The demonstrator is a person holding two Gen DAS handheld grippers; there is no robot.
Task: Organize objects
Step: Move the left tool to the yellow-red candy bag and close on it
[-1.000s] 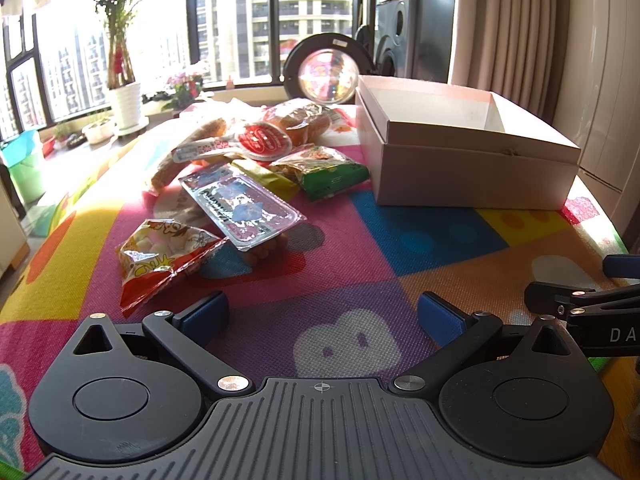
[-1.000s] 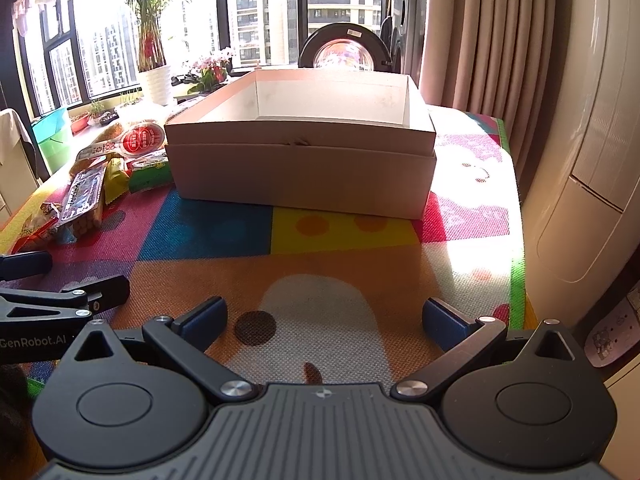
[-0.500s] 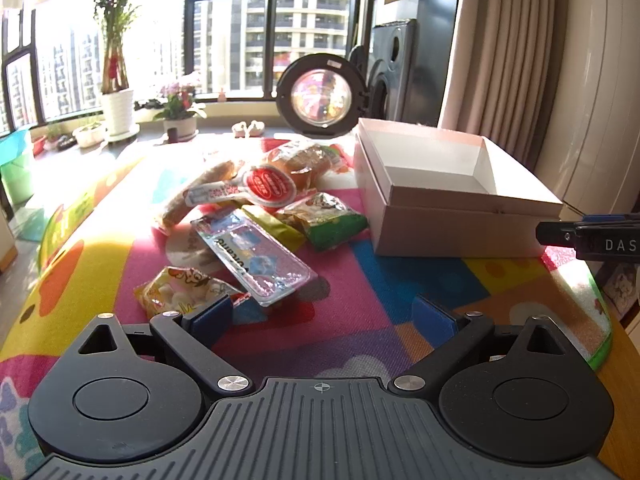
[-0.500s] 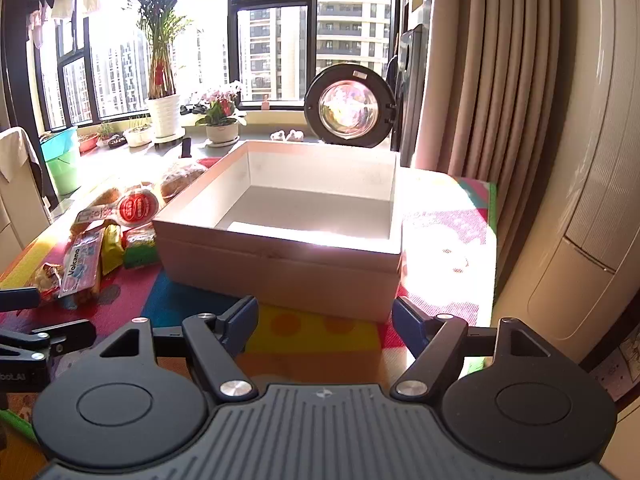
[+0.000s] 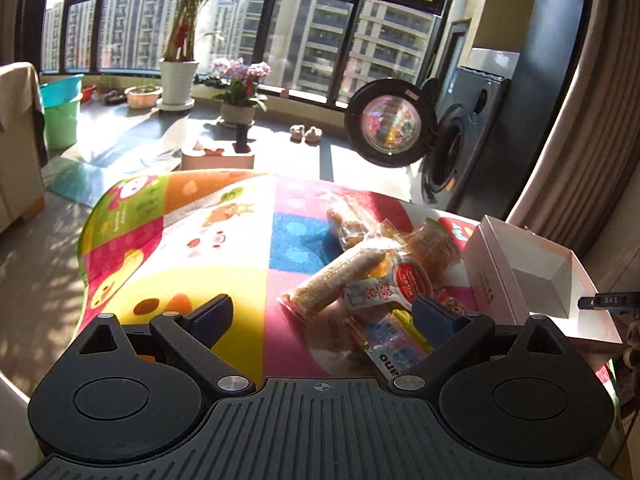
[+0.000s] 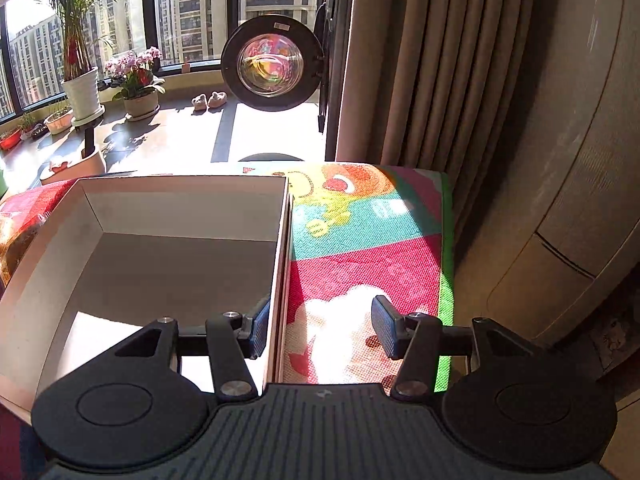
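Your left gripper is wide open and holds nothing. It is above the colourful play mat that covers the table. Its right fingertip is in front of the pile of snack packets, but you cannot tell from this view if it touches them. In the pile you see a long bag of golden sticks, a packet with a round red label that lies partly over it, and a flat packet with blue and white print nearest to the gripper. More wrapped snacks lie behind, close to the box.

The open cardboard box stands on the mat just at the right of the pile. Its inside is white and there is nothing in it.

Your right gripper is also open and empty. Its jaws stand on both sides of the right wall of the box: the left fingertip is inside the box, very near this wall, and the right fingertip is outside, over the mat and apart from the wall. The jaws do not press the wall.

Behind the table you see a washing machine with open round door, potted plants at the window and a beige curtain.
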